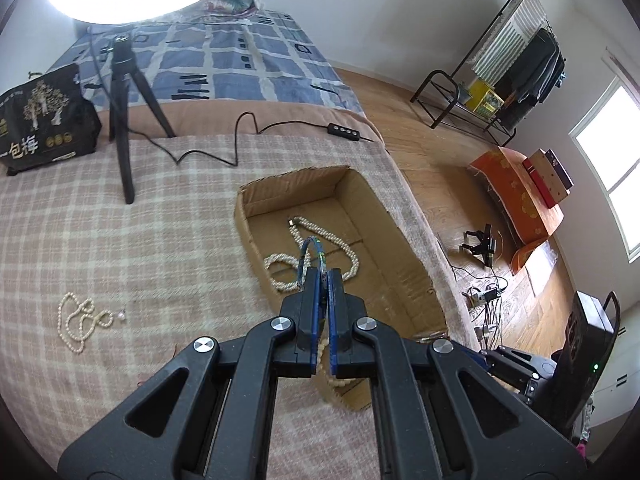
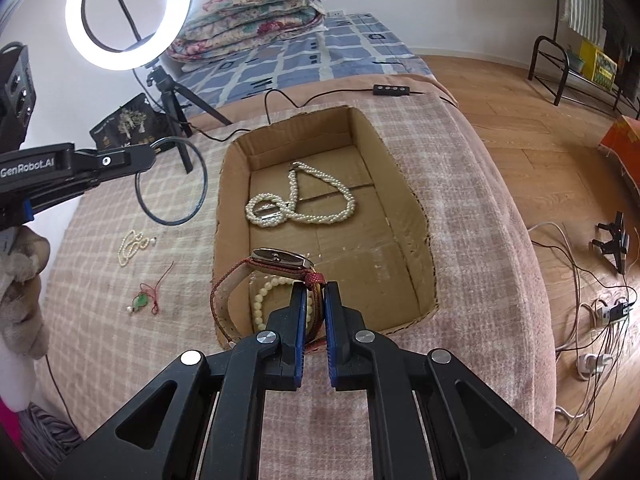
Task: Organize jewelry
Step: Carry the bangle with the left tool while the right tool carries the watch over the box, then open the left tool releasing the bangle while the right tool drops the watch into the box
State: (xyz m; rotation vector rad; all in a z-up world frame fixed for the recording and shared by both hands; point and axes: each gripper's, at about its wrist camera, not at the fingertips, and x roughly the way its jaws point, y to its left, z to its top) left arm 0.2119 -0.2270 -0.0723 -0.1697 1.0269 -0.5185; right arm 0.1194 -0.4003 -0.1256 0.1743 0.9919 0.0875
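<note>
Gripping bangle (image 1: 307, 255) and watch (image 2: 280, 259)

Both grippers (image 1: 323, 276) (image 2: 313, 292) angled down, jaws clamped.

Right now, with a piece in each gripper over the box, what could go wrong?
1. The left gripper pinches only the thin rim of the blue bangle; it may slip out.
2. The right gripper holds the watch by its strap, and the loose end hangs over the cardboard box wall; it may snag.
3. Either piece could tangle with the pearl necklace.
</note>
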